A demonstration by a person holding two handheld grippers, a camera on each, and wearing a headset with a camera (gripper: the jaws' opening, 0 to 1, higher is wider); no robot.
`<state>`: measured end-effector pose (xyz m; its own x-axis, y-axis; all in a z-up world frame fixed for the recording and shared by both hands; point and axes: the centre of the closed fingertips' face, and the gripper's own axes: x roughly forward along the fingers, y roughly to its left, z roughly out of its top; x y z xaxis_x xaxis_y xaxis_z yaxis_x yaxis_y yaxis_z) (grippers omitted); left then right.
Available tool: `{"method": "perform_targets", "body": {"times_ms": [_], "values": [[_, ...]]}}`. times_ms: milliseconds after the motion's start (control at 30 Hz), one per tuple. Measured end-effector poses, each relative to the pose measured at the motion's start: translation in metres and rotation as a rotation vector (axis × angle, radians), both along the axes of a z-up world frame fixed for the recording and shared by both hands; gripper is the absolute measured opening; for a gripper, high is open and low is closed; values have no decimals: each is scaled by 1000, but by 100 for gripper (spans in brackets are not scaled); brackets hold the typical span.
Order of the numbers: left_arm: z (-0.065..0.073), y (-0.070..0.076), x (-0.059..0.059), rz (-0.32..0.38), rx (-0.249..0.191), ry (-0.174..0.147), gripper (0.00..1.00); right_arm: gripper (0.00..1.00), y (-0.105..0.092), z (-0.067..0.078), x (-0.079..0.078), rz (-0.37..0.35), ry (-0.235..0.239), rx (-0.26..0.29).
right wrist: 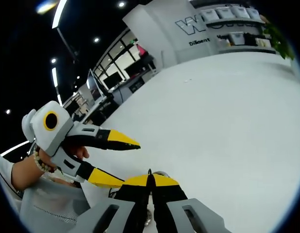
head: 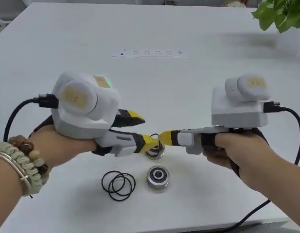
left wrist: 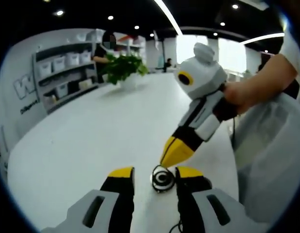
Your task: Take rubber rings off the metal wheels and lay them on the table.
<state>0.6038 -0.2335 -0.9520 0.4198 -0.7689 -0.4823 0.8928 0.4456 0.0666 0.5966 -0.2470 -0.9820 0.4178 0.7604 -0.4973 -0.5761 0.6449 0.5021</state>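
The left claw [head: 146,130] stands wide, its lower jaw bracing the wheel [head: 154,151], while the right claw [head: 164,138], jaws pressed together, picks at that wheel's opposite edge (probably to pry rubber loose), with loose rings [head: 118,184] lying on the surface [head: 188,87] near it.
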Motion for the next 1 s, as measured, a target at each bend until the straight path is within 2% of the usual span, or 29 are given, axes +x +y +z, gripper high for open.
{"method": "perform_targets", "body": {"times_ms": [100, 200, 333, 433, 467, 567, 733, 833, 900, 1000], "values": [[12, 2, 1, 8, -9, -25, 35, 0, 1, 12, 4, -30, -8, 55], [20, 5, -1, -4, -24, -27, 36, 0, 0, 18, 6, -42, -6, 86], [23, 15, -2, 5, 0, -38, 38, 0, 2, 20, 5, -39, -6, 96], [26, 26, -1, 24, 25, -64, 40, 0, 6, 23, 3, -27, -4, 107], [25, 31, -2, 29, 44, -72, 39, 0, 9, 24, 1, -17, -6, 114], [26, 39, -7, 32, 61, -78, 39, 0, 16, 26, -5, 15, 0, 131], [28, 49, -15, 54, 56, -64, 41, 0, 31, 25, -19, 85, 12, 134], [29, 53, -19, 61, 69, -77, 42, 0, 39, 22, -27, 127, 20, 124], [29, 55, -24, 63, 64, -71, 43, 0, 44, 20, -33, 157, 25, 120], [27, 61, -32, 67, 59, -62, 43, 0, 52, 18, -43, 197, 52, 141]]}}
